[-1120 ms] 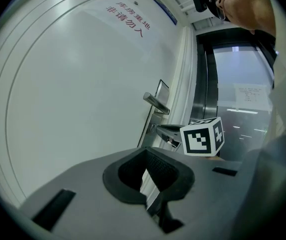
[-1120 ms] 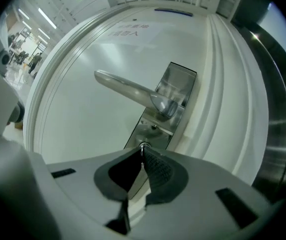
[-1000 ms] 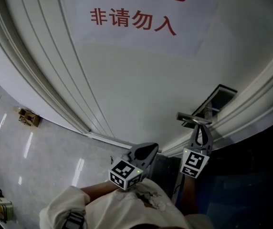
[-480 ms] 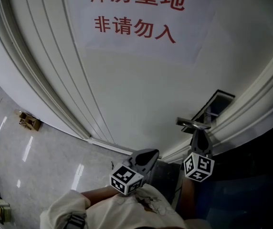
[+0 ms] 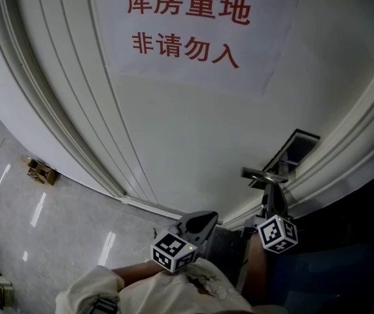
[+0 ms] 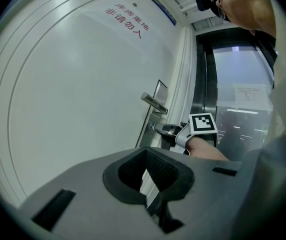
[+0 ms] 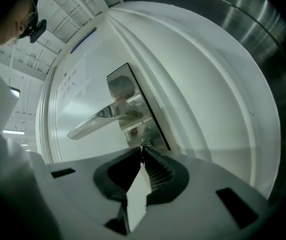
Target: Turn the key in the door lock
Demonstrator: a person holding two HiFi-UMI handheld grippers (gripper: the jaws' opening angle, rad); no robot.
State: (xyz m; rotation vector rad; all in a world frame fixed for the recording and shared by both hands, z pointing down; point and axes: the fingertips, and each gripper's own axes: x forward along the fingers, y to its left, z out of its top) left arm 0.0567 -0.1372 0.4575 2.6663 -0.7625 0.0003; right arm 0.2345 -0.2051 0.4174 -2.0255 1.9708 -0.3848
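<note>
One right gripper (image 5: 269,191) rolled, jaws opening on key (image 7: 144,145)

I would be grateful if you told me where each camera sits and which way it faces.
Head view: on the person's head, looking down the white door and sign; sleeve, left tool and right tool show.
Left gripper view: on the left tool, looking along the door toward the right tool and hand.
Right gripper view: on the right tool, facing the lock plate; its jaws, just opening, hold the key.
All three share the door handle.
</note>
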